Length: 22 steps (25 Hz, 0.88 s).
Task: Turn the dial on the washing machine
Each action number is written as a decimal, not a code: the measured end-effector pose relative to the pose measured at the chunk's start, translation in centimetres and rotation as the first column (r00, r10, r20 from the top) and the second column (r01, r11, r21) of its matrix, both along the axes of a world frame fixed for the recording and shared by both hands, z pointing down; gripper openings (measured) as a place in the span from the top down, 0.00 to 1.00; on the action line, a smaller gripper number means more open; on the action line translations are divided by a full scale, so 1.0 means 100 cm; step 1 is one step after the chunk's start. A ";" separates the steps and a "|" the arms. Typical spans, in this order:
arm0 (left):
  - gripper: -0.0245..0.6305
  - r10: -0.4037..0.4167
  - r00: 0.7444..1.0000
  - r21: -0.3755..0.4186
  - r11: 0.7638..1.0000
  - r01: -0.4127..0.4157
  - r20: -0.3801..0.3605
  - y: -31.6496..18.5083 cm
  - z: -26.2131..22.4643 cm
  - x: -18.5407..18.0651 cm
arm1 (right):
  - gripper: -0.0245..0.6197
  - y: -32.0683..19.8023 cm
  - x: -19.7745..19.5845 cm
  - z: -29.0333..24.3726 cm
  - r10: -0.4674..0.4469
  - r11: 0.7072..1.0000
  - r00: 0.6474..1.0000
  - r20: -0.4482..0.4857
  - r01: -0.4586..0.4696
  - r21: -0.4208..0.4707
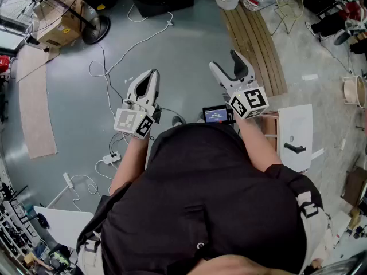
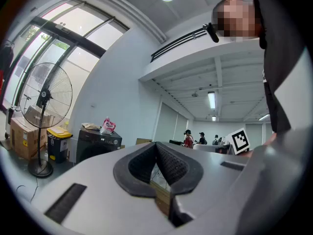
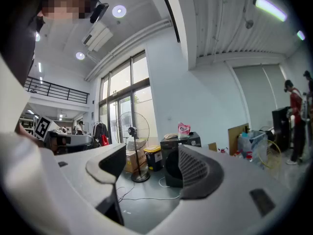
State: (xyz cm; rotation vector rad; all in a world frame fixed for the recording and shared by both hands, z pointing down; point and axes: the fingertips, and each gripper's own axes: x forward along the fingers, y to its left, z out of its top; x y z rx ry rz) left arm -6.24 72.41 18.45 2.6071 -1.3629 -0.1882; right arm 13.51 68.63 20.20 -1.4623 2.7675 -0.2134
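The black washing machine (image 2: 98,145) stands far off by the white wall, with a pink bag (image 2: 108,126) on its top. In the right gripper view the washing machine (image 3: 172,146) shows partly behind the right jaw. Its dial is too small to make out. My left gripper (image 2: 156,147) points level, shut with nothing between its pads. My right gripper (image 3: 149,166) is open wide and empty, also level. In the head view the left gripper (image 1: 150,78) and right gripper (image 1: 225,62) are held in front of the person's chest, above the grey floor.
A tall standing fan (image 2: 44,111) and a yellow-lidded bin (image 2: 58,138) stand left of the machine, by cardboard boxes (image 2: 24,133). Cables (image 1: 109,79) trail over the floor. A wooden pallet (image 1: 255,39) and a white cabinet (image 1: 295,133) lie to the right. People (image 2: 188,138) stand far back.
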 end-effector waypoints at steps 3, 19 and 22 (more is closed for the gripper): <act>0.97 -0.003 1.000 0.005 1.000 0.003 0.003 -0.006 0.006 0.002 | 0.45 -0.005 0.000 0.005 -0.008 1.000 1.000 0.018 0.008 0.002; 0.97 -0.048 0.999 0.003 0.999 0.048 -0.006 -0.011 0.012 0.005 | 0.45 -0.011 0.017 0.012 0.029 1.000 0.997 0.076 -0.029 -0.005; 0.97 -0.052 0.999 -0.002 0.999 0.052 -0.005 -0.012 0.011 0.016 | 0.45 -0.013 0.029 0.012 0.032 0.999 0.996 0.087 -0.031 -0.007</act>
